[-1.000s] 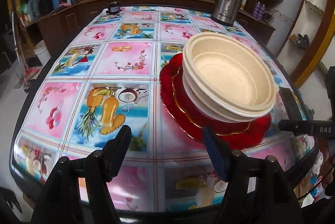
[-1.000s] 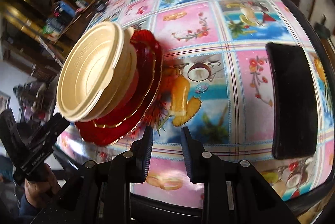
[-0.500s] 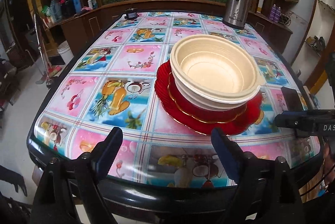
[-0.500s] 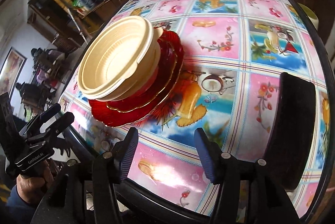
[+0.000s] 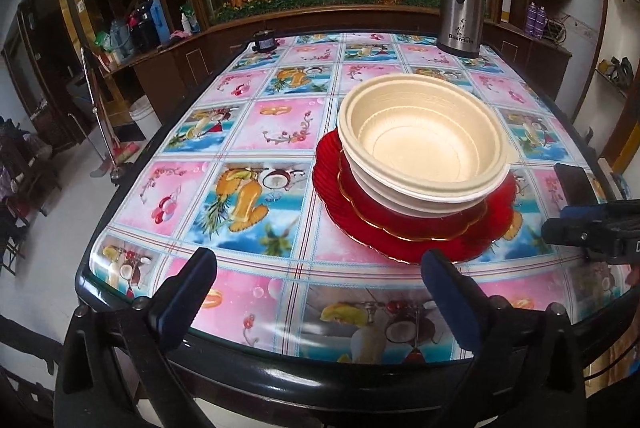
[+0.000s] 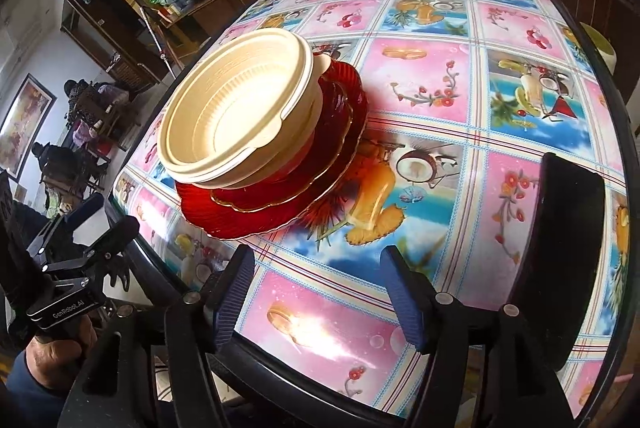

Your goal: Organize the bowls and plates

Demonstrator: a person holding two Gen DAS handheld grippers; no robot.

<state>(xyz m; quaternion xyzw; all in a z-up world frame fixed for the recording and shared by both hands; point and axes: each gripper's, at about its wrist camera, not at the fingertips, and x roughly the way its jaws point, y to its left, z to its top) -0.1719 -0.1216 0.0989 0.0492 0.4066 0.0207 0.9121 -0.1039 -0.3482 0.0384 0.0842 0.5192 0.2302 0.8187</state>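
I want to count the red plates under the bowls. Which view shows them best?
The right wrist view: the red plates show two stacked scalloped rims, a gold-edged one on a wider one. The left wrist view shows the same plates, but the cream bowls hide their far side.

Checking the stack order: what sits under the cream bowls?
The cream bowls rest on a gold-rimmed red plate, itself on a larger red plate. The plates' centres are covered.

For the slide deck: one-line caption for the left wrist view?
Left gripper opening, empty, before cream bowls stacked on red plates on a patterned table.
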